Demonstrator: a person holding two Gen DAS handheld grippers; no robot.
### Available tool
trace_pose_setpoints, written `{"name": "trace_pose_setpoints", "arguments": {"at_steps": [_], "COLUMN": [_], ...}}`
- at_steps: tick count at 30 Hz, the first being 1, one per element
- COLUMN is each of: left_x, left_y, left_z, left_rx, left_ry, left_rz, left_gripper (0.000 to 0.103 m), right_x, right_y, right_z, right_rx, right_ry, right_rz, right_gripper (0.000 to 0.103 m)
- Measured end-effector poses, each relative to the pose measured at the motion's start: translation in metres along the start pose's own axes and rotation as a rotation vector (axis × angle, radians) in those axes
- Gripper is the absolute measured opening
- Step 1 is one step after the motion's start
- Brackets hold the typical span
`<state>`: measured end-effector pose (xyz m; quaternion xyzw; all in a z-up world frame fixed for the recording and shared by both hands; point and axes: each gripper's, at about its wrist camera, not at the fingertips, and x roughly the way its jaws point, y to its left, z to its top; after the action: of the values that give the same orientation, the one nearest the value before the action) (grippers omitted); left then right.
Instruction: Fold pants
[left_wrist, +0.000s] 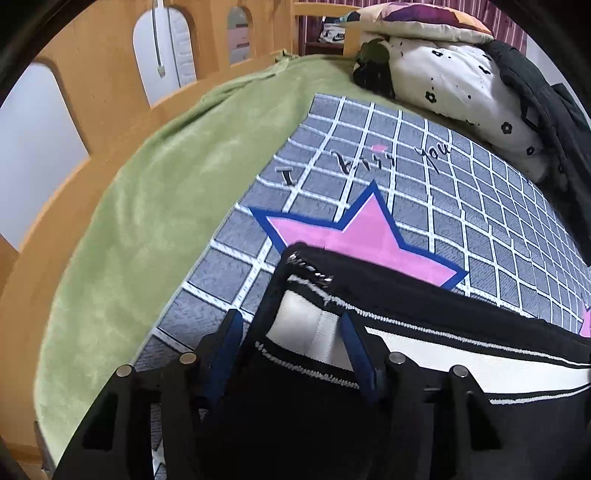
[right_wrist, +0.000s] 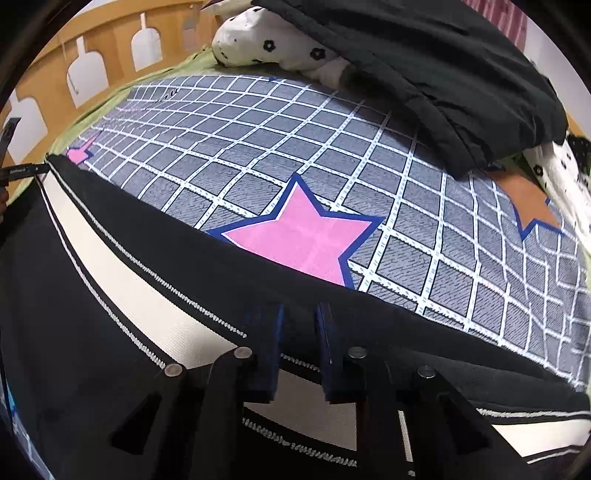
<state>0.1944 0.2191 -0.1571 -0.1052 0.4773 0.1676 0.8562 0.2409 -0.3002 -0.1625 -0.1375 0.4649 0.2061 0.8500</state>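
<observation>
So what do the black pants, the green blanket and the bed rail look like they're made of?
Pants: likely matte knit jersey, with a white side stripe and visible stitching.
Green blanket: probably plush fleece; soft nap, patchy sheen.
Bed rail: looks like smooth, light-finished wood with arched cutouts.

Both views sit low and close over the bed, tilted steeply down along their own fingers. The left wrist camera faces the far left, toward the wooden bed rail with arched cut-outs (left_wrist: 92, 110) and green fleece blanket (left_wrist: 147, 206). The right wrist camera faces the far right. Both take in the grey white-checked mat (right_wrist: 258, 129), black pants with a white side stripe (right_wrist: 122, 280) and the white flower-print pillow (left_wrist: 461, 92).
</observation>
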Motion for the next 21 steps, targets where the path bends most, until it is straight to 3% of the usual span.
{"name": "trace_pose_setpoints", "arguments": {"at_steps": [4,9,15,21], "left_x": [0.004,-0.015,-0.035,-0.022], "left_y": [-0.001,-0.001,0.007,0.009], "left_z": [0.0,0.004,0.011,0.01], "left_rx": [-0.004,-0.018,-0.088,-0.086], "left_ry": [0.004,-0.068,-0.147,-0.139], "left_rz": [-0.002,0.023,-0.032,0.004], "left_gripper": [0.046,0.011,0.01,0.01], "right_x": [-0.001,-0.012,-0.04,-0.021], "right_y": [0.008,0.005,0.0,-0.001], "right_z": [0.001,0.002,0.012,0.017], "right_rx": [-0.036,-0.04,-0.014,0.029], "right_ry": [-0.011,-0.046,-0.151,-0.136], "right_rz": [-0.033,-0.02,-0.023,-0.051], "right_gripper": [0.007,0.004,0.004,0.004]}}
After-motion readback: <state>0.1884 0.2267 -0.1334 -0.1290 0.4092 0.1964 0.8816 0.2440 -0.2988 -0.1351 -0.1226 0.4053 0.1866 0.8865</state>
